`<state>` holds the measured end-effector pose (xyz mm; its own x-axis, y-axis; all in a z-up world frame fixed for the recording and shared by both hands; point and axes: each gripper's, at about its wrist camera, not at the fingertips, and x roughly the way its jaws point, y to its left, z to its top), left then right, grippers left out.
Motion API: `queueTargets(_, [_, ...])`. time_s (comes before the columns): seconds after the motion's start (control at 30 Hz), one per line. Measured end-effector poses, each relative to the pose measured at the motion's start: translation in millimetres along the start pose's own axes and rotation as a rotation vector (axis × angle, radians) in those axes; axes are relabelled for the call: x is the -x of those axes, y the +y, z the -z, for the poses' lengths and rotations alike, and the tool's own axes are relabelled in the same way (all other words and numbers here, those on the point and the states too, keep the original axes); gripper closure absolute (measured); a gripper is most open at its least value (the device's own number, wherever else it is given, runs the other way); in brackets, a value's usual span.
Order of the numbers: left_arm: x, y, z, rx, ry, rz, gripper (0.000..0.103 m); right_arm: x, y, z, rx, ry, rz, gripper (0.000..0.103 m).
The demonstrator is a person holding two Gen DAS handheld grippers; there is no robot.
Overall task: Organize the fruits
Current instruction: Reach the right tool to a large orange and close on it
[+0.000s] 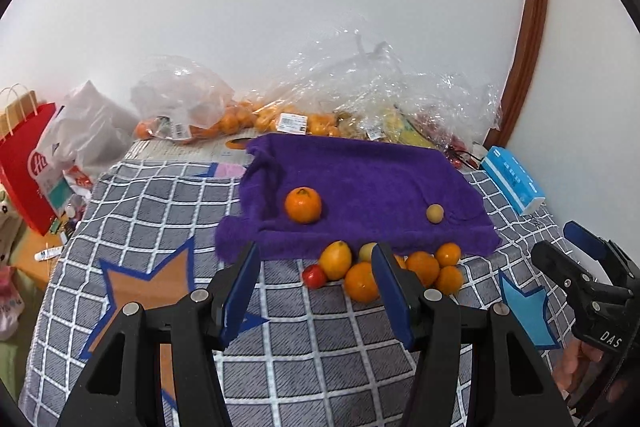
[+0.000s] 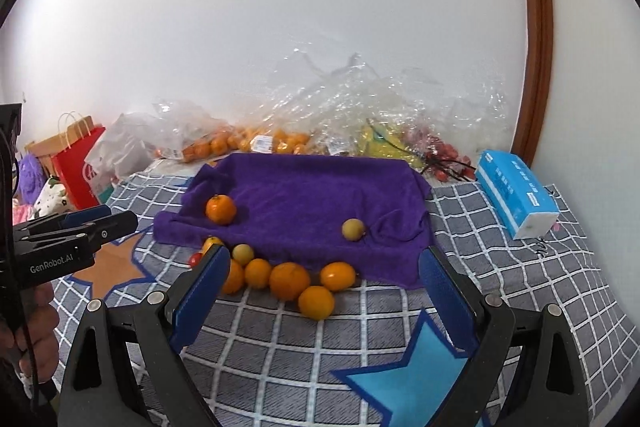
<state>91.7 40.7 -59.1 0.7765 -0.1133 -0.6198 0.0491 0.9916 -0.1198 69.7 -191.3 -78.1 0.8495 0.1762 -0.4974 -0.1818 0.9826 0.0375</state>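
At lower frame: left gripper point(image 1: 316, 291) with jaws partly apart, empty; right gripper point(image 2: 326, 291) with jaws wide, empty, both over the checked blanket point(image 2: 280, 347). Mid-frame: loose fruit cluster point(image 2: 288, 279), its row running left-right along the purple towel point(image 2: 320, 187) front edge. Farther, on the towel: mandarin point(image 2: 221, 209) left, stem up; small yellow fruit point(image 2: 353, 229) right.

Left gripper point(image 1: 316, 279): black plastic frame, two flat blue pads on its fingers point(image 1: 244, 291), round silver screws at every pivot. From the other camera its side reads "GenRobot.AI" in white, with a thin black cable running past the hand point(image 2: 38, 331) on its handle. Right gripper point(image 2: 324, 299): same black build, textured blue pads, silver screws; white "DAS" lettering shows on its body.
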Motion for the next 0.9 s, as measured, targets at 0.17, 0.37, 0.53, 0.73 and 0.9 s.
queueTargets(0.17, [2.7,10.1,4.8,0.025,0.007,-0.007,0.047,-1.0,-5.6,2.7,-0.077,0.017,-0.042,0.009])
queueTargets(0.37, [-0.9,17.7,11.8,0.042,0.018,-0.008,0.047,-10.8,-12.7,9.6,-0.121,0.087,-0.047,0.021])
queueTargets(0.53, [-6.2,22.2,16.4,0.036,0.033,-0.004,0.047,-15.2,-17.4,18.0,-0.157,0.113,-0.056,0.023])
queueTargets(0.73, [-14.1,31.9,21.5,0.062,0.048,-0.013,0.047,-30.4,-15.4,26.7,-0.137,0.163,-0.062,0.031])
queueTargets(0.9, [-27.0,36.2,24.1,0.053,0.077,-0.015,0.047,-39.9,-7.5,35.7,-0.110,0.166,-0.048,0.031])
